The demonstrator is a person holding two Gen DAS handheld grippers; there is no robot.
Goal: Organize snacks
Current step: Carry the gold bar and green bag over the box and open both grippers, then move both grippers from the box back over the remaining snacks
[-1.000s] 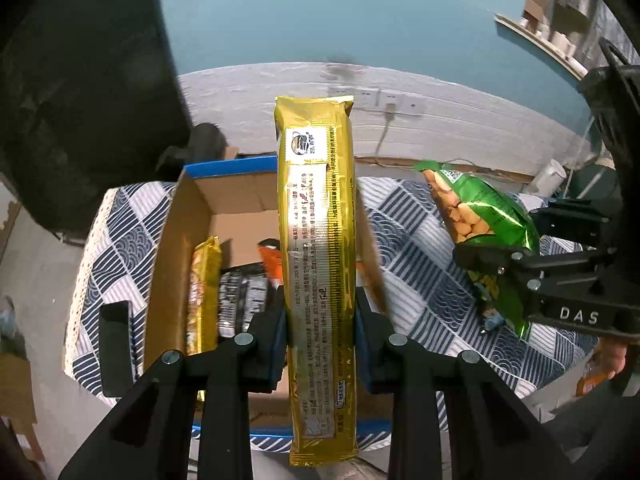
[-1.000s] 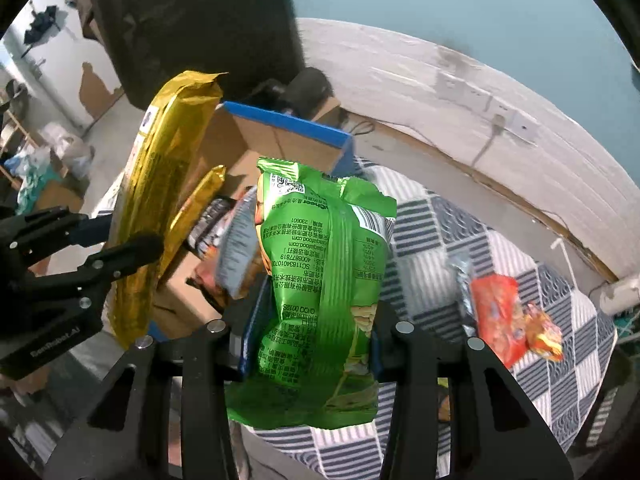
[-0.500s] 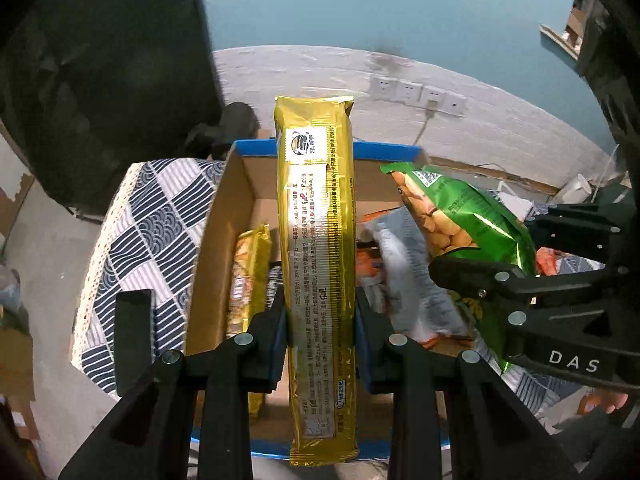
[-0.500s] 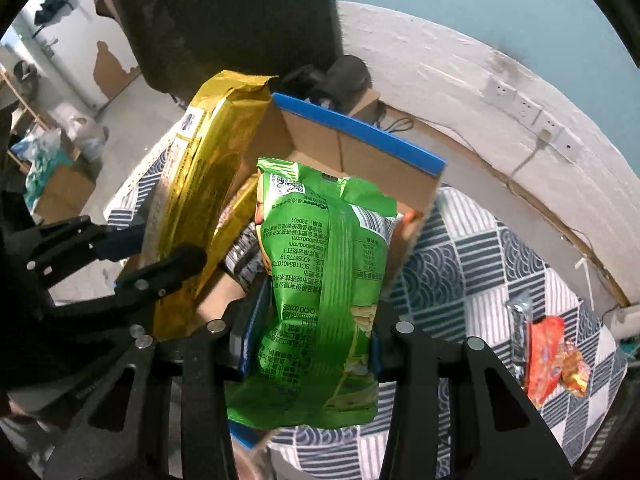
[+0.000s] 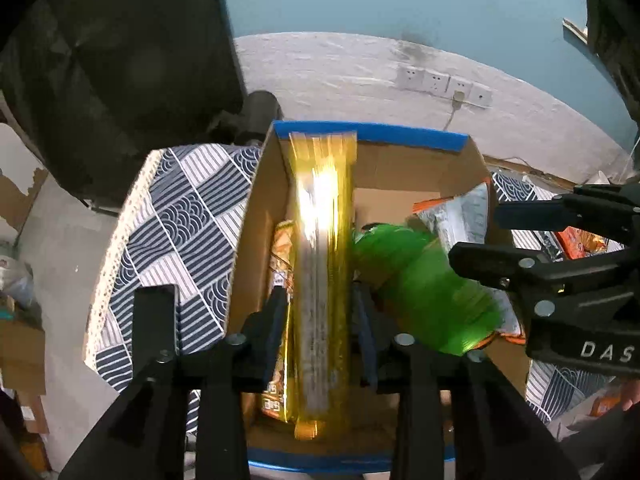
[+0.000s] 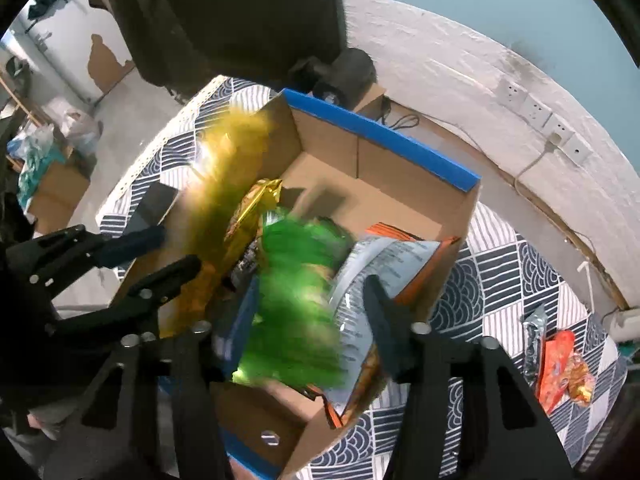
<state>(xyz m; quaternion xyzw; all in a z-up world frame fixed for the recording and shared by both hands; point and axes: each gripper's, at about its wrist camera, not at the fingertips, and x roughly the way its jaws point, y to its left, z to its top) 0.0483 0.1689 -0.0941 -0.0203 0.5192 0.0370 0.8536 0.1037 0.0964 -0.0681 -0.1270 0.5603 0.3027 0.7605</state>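
Note:
Both grippers hang over an open cardboard box (image 5: 400, 136) with blue edges (image 6: 384, 136). My left gripper (image 5: 320, 308) is open; the long gold snack pack (image 5: 322, 264) is blurred and falling between its fingers into the box, seen also in the right wrist view (image 6: 216, 200). My right gripper (image 6: 312, 300) is open; the green snack bag (image 6: 296, 300) is blurred and dropping into the box, seen also in the left wrist view (image 5: 424, 288). Inside lie another gold pack (image 5: 280, 280) and a grey-and-orange bag (image 6: 384, 264).
The box stands on a table with a navy-and-white patterned cloth (image 5: 176, 232). Loose snacks, a red-orange pack (image 6: 560, 364) and a dark wrapper (image 6: 534, 340), lie on the cloth to the right. A white wall with sockets (image 5: 440, 82) is behind; a dark chair (image 6: 240, 12) stands at the left.
Both grippers moved over the box and opened. The gold pack and the green bag have left the fingers and are falling into the box.

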